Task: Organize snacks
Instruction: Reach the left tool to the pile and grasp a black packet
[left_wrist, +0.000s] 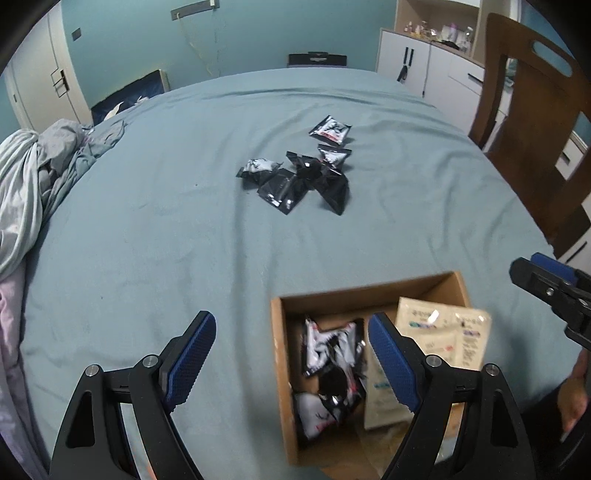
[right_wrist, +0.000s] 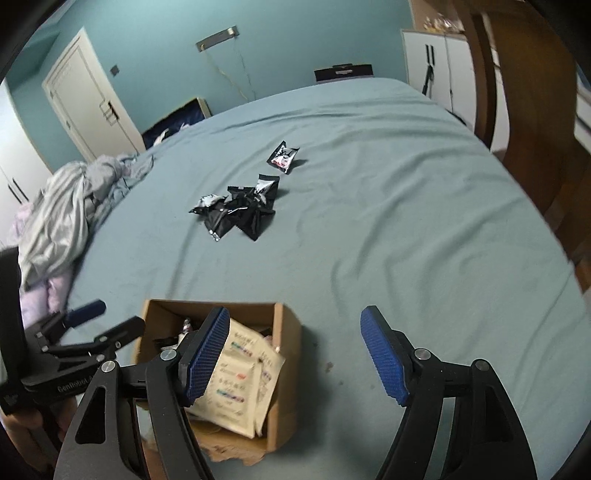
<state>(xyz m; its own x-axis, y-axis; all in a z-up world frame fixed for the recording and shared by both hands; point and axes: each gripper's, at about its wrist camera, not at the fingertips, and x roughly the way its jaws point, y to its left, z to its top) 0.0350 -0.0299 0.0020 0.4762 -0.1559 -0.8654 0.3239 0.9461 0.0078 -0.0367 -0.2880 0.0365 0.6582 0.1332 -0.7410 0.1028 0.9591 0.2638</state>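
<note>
Cardboard box (right_wrist: 282, 350) sits below your right gripper (right_wrist: 293, 354), fingers wide and empty; left gripper (left_wrist: 291, 356) likewise. Reach ahead for the black packets (right_wrist: 236, 214), gripping one edge.

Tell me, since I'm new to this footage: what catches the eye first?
The heap of black snack packets in the middle of the blue-green bed sheet. Nearer, an open cardboard box holds cream sachets and black-and-white packets. Both tools are open and empty.
</note>
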